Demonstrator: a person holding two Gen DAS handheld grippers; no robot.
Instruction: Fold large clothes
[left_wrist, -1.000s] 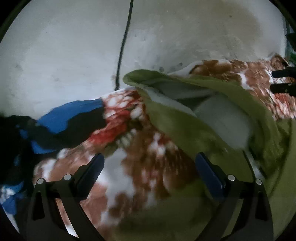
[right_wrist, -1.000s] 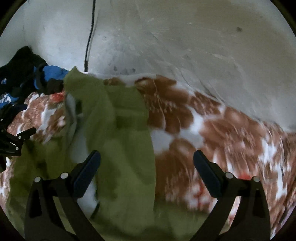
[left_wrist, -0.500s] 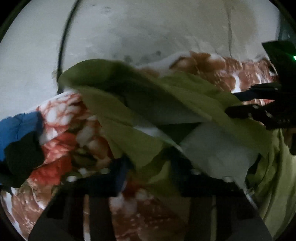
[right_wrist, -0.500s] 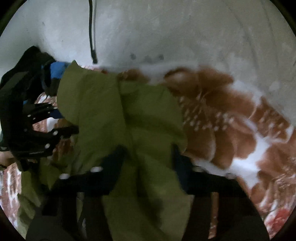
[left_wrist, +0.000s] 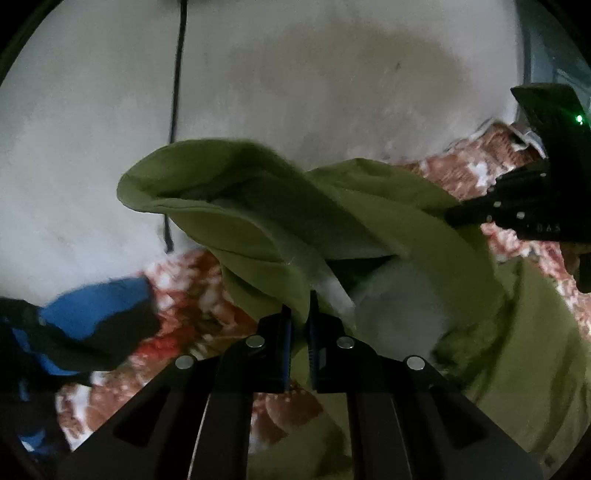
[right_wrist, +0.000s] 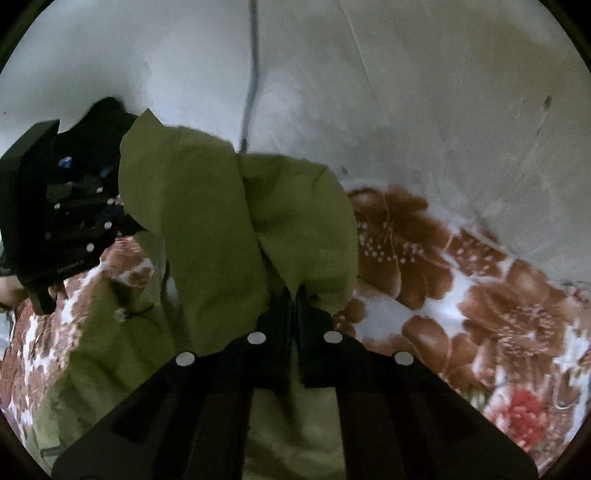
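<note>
Garment, one: green hooded garment (left_wrist: 369, 206), pale lining showing, lifted off the floral blanket (right_wrist: 461, 280) and hanging ahead of and above both sets of jaws, with its lower part lying crumpled on the blanket below them. Left gripper (left_wrist: 300, 328): my jaws are together, clamped on a green edge that runs straight up out of them. Right gripper (right_wrist: 294, 314): jaws likewise together, pinching a bunched green fold that rises directly ahead. Each gripper shows in the other's view at the side of the cloth, so I hold the garment at two points, near one another. Step in hand, as I judge it: the pick-up and spread, before any fold is laid. Next move, in my estimate, calls for drawing the two grips apart to pull the cloth taut, then lowering it flat onto the blanket; slack or a twisted hood could spoil the first crease. Other items counted: dark and blue clothing (left_wrist: 92, 314), one heap, to the left of my left jaws and resting on the blanket, number of pieces not clear; black cable (left_wrist: 176, 110), one, hanging down the pale wall (left_wrist: 332, 92) beyond the jaws; blanket, one, brown and white flowers with red patches.
</note>
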